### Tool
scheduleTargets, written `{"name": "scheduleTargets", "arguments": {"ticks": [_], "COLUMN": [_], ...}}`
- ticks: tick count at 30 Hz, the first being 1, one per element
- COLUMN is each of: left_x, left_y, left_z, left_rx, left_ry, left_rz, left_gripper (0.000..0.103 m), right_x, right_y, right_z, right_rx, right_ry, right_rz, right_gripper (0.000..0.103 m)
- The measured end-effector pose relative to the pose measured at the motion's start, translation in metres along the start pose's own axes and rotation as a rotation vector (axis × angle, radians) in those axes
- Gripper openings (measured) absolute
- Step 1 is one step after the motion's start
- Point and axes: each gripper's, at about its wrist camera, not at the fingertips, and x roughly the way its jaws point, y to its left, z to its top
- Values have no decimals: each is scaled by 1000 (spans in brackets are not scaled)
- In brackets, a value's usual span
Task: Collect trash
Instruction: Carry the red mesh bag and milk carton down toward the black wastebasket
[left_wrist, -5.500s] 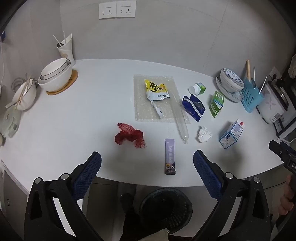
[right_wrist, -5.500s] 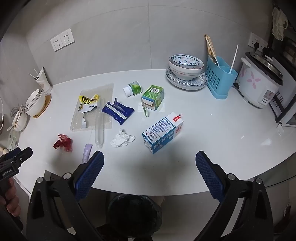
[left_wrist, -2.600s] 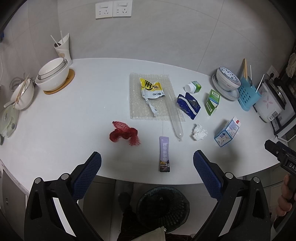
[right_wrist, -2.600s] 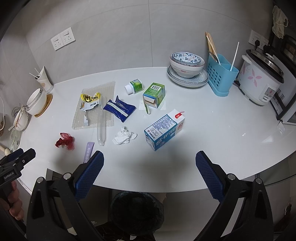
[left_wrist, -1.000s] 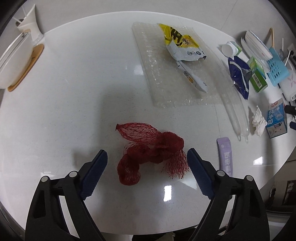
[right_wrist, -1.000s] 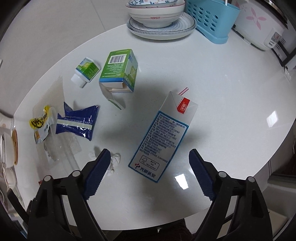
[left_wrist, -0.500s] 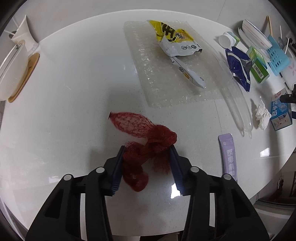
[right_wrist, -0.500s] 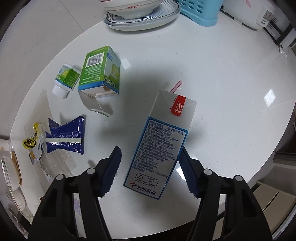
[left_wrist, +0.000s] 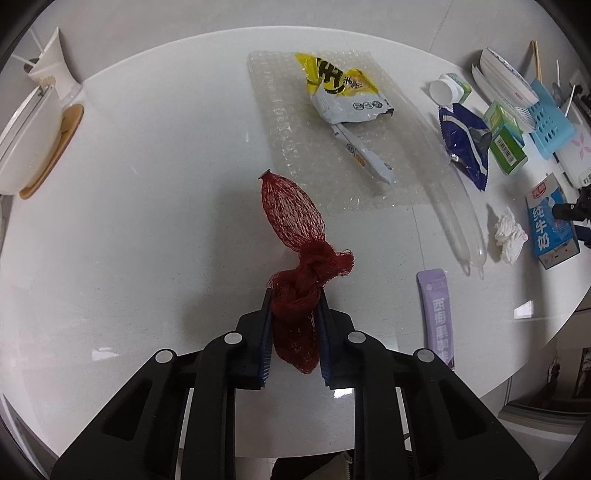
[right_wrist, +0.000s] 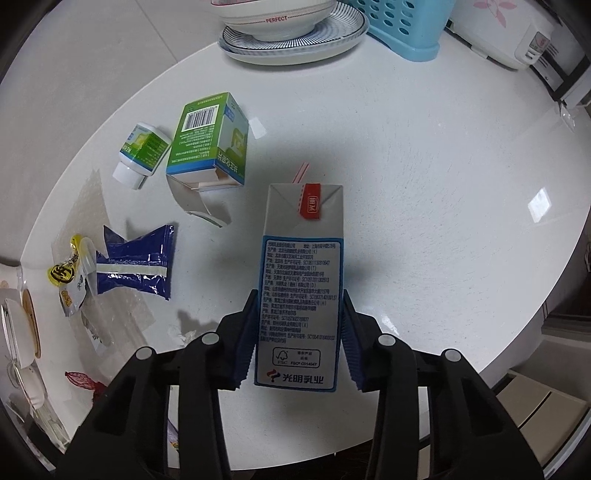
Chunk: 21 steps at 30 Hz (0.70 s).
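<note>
My left gripper (left_wrist: 294, 306) is shut on a red mesh net bag (left_wrist: 295, 236) over the white table (left_wrist: 147, 184); the bag's free end points away from me. My right gripper (right_wrist: 298, 325) is shut on a blue and white milk carton (right_wrist: 301, 280) with a red tab and a straw at its far end. Loose trash lies around: a yellow snack bag (left_wrist: 340, 88), a blue wrapper (right_wrist: 135, 264), a green box (right_wrist: 210, 140), a small bottle (right_wrist: 142, 151), a crumpled tissue (left_wrist: 508, 232), a purple sachet (left_wrist: 437, 317) and a clear plastic tube (left_wrist: 454, 214).
A bubble wrap sheet (left_wrist: 295, 129) lies under the snack bag. Stacked bowls on a plate (right_wrist: 291, 26), a blue utensil caddy (right_wrist: 410, 26) and a rice cooker (right_wrist: 517, 33) stand at the back right. White bowls on a wooden coaster (left_wrist: 33, 136) stand at the left.
Both grippers came down to the table and closed: the left on the red net bag, the right on the milk carton. The net bag now hangs stretched from the left fingers.
</note>
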Motion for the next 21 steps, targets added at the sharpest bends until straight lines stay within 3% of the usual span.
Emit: {"name": "scheduleTargets", "arguments": {"ticks": [21], "left_x": [-30], "left_y": [-4], "left_z": [-20], "left_rx": [-22], "left_ry": [-19], "left_rz": [-8], "left_gripper": [19], "right_x": [-21], "right_y": [3], "right_z": [-19], "right_rx": [-89], "right_ry": [-38], "right_rz": [45], "right_gripper": [39]}}
